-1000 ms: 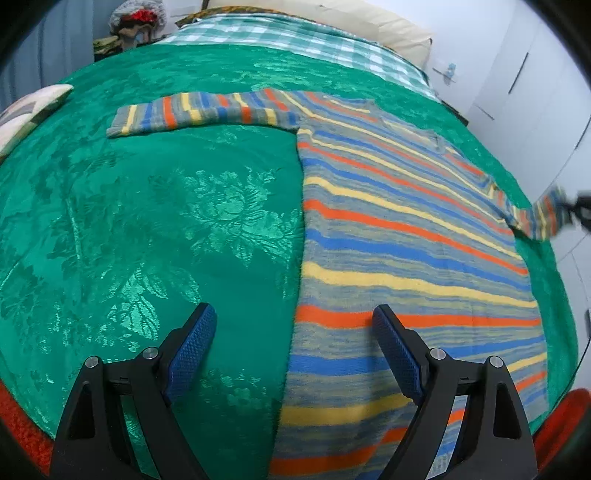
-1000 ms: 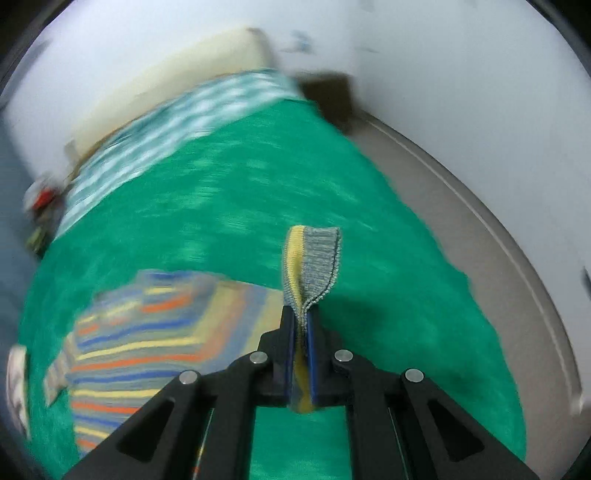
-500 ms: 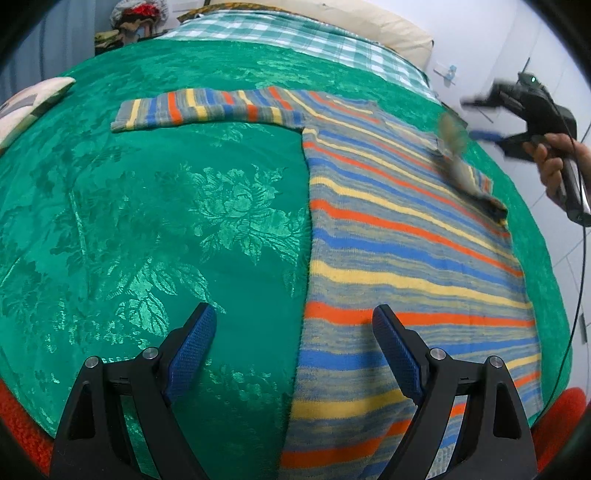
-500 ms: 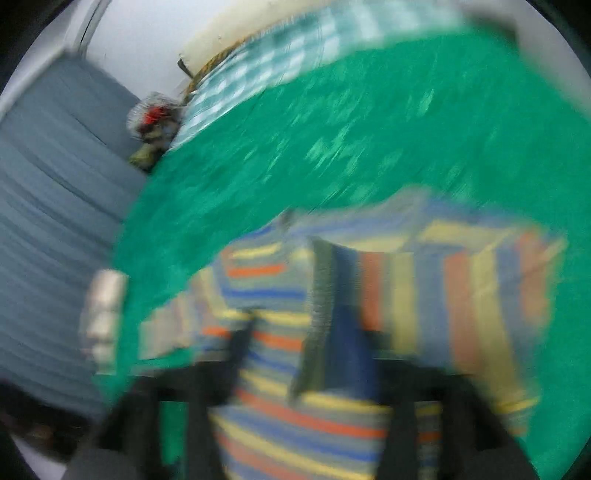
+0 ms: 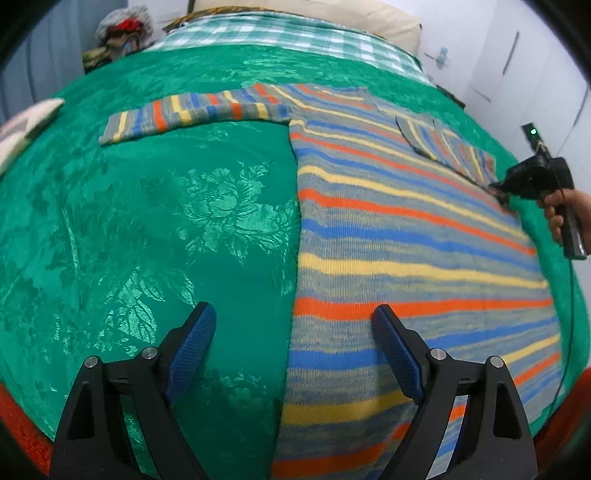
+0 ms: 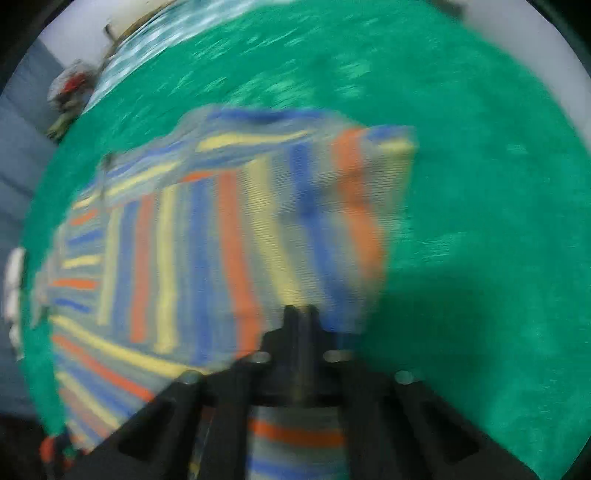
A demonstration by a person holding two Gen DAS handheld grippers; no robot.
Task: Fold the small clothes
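**Right sleeve laid over the sweater; left gripper waits wide open**

The left gripper point(image 5: 293, 343) hangs over the near part of the bed, tilted steeply downward, its blue-padded jaws spread wide and grasping nothing; one jaw sits above the green floral brocade bedspread point(image 5: 140, 221), the other above the hem area of the striped knit sweater point(image 5: 399, 229). That grey sweater with orange, blue and yellow bands lies flat on the bedspread, its left sleeve point(image 5: 192, 114) stretched straight out sideways, its right sleeve point(image 5: 443, 142) folded inward across the chest.

Further off, at the sweater's right edge, the right gripper point(image 5: 498, 190) points down at the fabric, carried by a hand point(image 5: 557, 210) wrapped round its handle.

The left wrist view alone shows the whole garment, the hand, and beyond it a green checked blanket point(image 5: 280, 35). The right wrist view is motion-blurred: it shows the right gripper point(image 6: 301, 314) clenched, jaws pressed together after just closing, with the folded sleeve point(image 6: 258, 229) spreading directly ahead; whether cloth is pinched between them cannot be told.
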